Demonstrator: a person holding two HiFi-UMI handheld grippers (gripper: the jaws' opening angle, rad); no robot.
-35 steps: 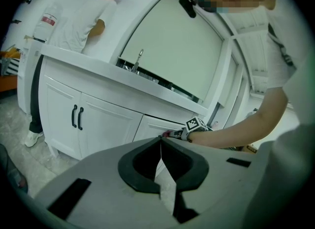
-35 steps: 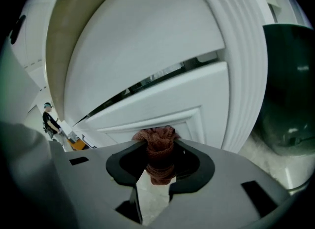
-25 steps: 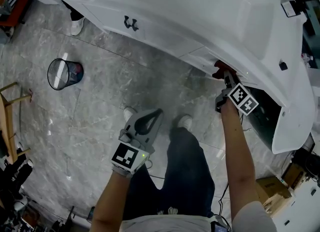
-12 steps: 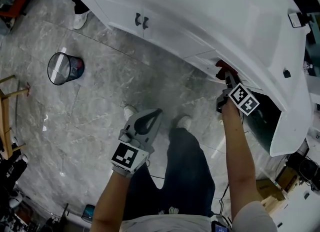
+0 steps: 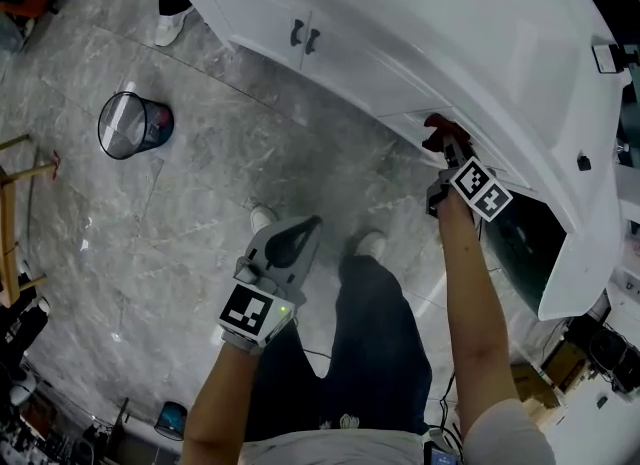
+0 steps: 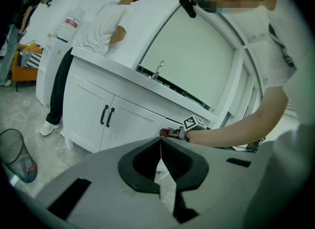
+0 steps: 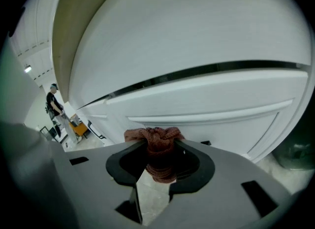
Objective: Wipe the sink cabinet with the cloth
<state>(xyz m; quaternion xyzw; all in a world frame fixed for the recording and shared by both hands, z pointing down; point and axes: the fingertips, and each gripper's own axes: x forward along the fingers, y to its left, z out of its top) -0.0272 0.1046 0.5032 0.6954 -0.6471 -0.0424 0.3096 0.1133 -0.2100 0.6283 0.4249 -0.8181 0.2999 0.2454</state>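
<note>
Clamped tight in the right gripper point(image 7: 158, 150): a bunched reddish cloth point(image 7: 153, 135), apparently touching a drawer front of the white sink cabinet point(image 7: 211, 100), just under its countertop edge. Closed on nothing, well apart from the cabinet and low in front of it: the left gripper point(image 6: 160, 147). Presents only a small tuft to the panel; risks scraping hard jaw tips along the cabinet, or losing the cloth under a firm stroke.

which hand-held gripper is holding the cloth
The right hand-held gripper: its jaws clamp the reddish cloth at the white sink cabinet. The left hand-held gripper is shut on nothing, held away from the cabinet.
</note>
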